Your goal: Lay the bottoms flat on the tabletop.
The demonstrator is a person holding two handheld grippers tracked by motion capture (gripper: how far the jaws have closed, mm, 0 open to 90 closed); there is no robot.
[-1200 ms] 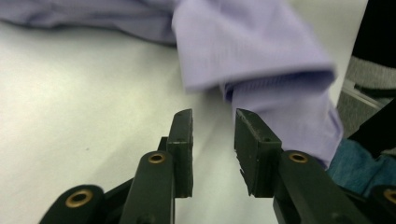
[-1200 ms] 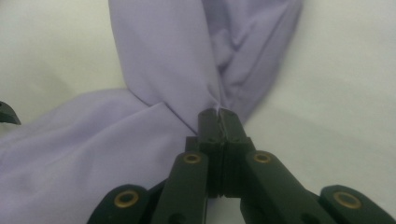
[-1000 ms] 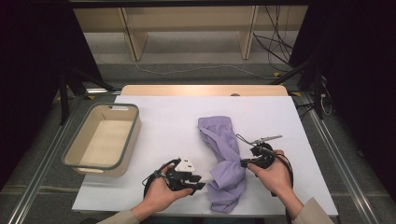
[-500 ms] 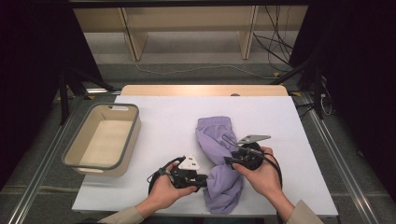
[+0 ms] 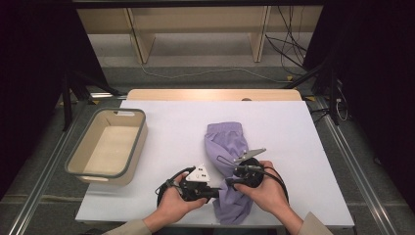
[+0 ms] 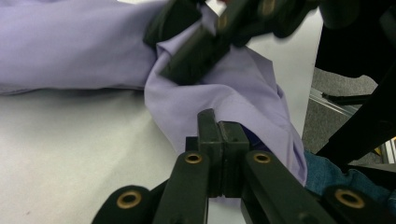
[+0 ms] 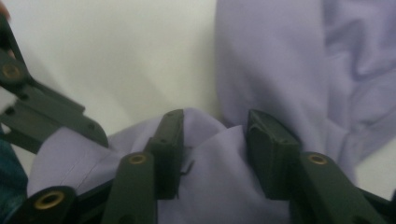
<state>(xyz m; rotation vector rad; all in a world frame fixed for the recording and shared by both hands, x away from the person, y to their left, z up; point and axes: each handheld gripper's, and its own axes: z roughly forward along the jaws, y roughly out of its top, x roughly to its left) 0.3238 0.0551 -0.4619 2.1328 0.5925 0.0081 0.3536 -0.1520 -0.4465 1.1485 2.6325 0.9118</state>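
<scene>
From above, the lilac garment (image 5: 229, 161) lies crumpled mid-counter (image 5: 293, 127), both hands at its near end. Left tongs (image 6: 219, 128) have just clamped shut on a fold. Right tongs (image 7: 215, 135) have just been opening, cloth bunched between them; they need a fresh bite next.

1. A white-topped table (image 5: 303, 127) fills the middle of the high view, its far edge showing a strip of bare wood (image 5: 210, 94).
2. Grey floor (image 5: 205, 58) stretches beyond it — a pale cable (image 5: 195, 74) snakes across.
3. A light wooden shelf frame (image 5: 195, 24) stands at the back.
4. Black curtains (image 5: 29, 73) hang at both sides — dark cables (image 5: 293, 44) dangle at the right.
5. Metal rails (image 5: 39, 181) run along the table's flanks.
</scene>
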